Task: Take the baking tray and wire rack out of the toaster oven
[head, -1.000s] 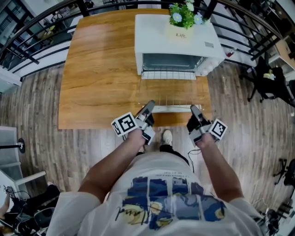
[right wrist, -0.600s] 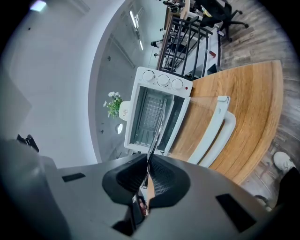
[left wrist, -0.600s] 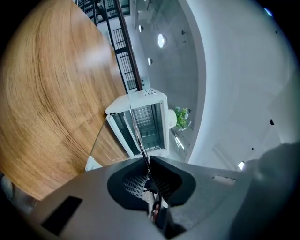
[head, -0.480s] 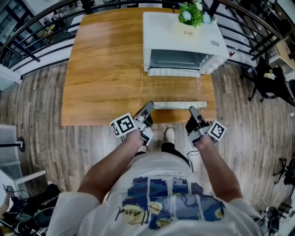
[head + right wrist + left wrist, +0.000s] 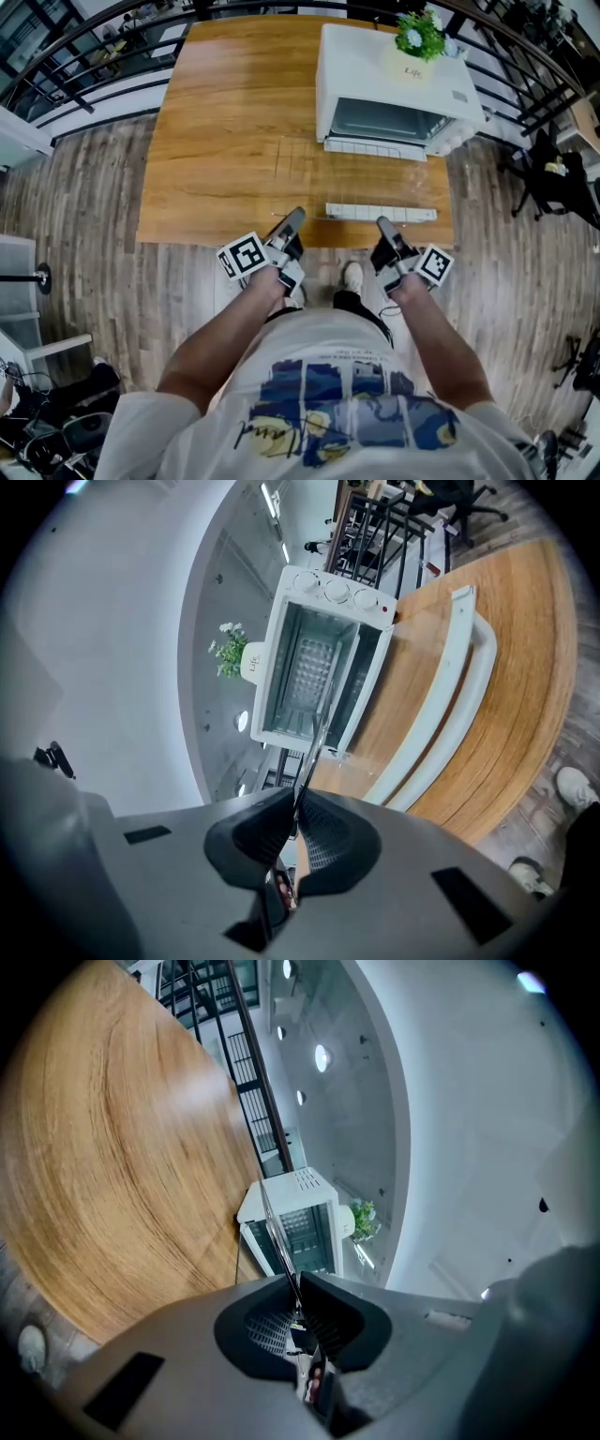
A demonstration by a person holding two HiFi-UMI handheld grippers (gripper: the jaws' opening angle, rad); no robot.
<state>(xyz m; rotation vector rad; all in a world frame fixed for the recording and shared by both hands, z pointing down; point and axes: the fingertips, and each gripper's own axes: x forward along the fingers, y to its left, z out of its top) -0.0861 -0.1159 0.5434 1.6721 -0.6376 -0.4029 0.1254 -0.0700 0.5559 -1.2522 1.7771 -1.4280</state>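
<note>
Against a second ago, the toaster oven (image 5: 394, 75) and the white handle (image 5: 380, 214) of its open door sit further right in my head view. Both claws are now offset left of them. Before, the two claws stood at either end of that handle. Now the left claw (image 5: 293, 217) is clear of the handle's left end and the right claw (image 5: 382, 225) is just in front of its middle. The faint wires of the wire rack (image 5: 277, 1241) have gone left with them, so they now show over the bare worktop (image 5: 225, 141) beside the door.

My left claw is nearly closed, its pads nipping one thin wire at the rack's near edge. In the left gripper view that wire runs straight out toward the oven front. My right claw is just as narrow and clamps the rack the same way. There the rack shows edge-on as a single line across the open oven mouth. The rack hangs between the two claws above the worktop. I cannot tell whether its far edge has cleared the oven.
</note>
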